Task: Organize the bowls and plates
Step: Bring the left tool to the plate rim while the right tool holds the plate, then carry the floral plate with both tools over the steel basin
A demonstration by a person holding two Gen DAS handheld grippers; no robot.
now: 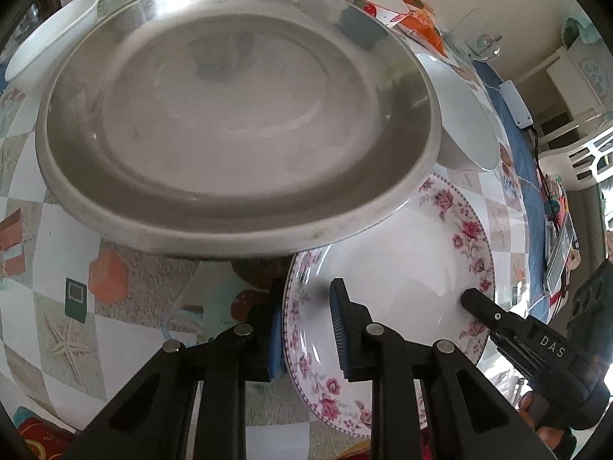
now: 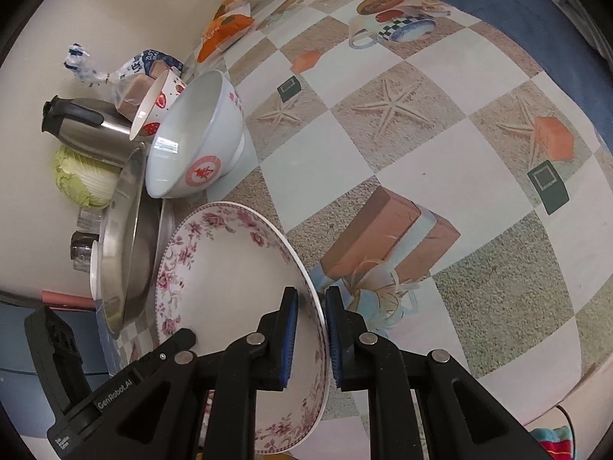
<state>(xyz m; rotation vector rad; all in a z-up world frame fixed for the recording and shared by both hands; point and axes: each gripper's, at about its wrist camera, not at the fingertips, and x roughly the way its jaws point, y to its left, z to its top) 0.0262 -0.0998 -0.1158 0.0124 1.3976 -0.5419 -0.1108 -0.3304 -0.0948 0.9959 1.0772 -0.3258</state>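
A floral-rimmed deep plate [image 1: 402, 280] sits on the patterned tablecloth, its far edge tucked under a big steel plate [image 1: 237, 115]. My left gripper [image 1: 306, 326] straddles its left rim, one pad outside and one inside, shut on it. In the right wrist view the floral plate [image 2: 230, 276] looks tilted, and my right gripper [image 2: 311, 329] is shut on its opposite rim. The steel plate [image 2: 126, 237] lies just beyond. A white bowl with a red emblem [image 2: 195, 142] and a strawberry-print bowl [image 2: 157, 99] stand behind it. Another white bowl [image 1: 49, 34] is at the far left.
Against the wall stand a steel kettle [image 2: 84, 122], a cabbage [image 2: 80, 180], a bagged loaf [image 2: 145, 73] and an orange packet [image 2: 226, 27]. The checkered tablecloth [image 2: 421, 153] stretches open to the right. A blue table edge [image 1: 525, 176] and white chair lie beyond.
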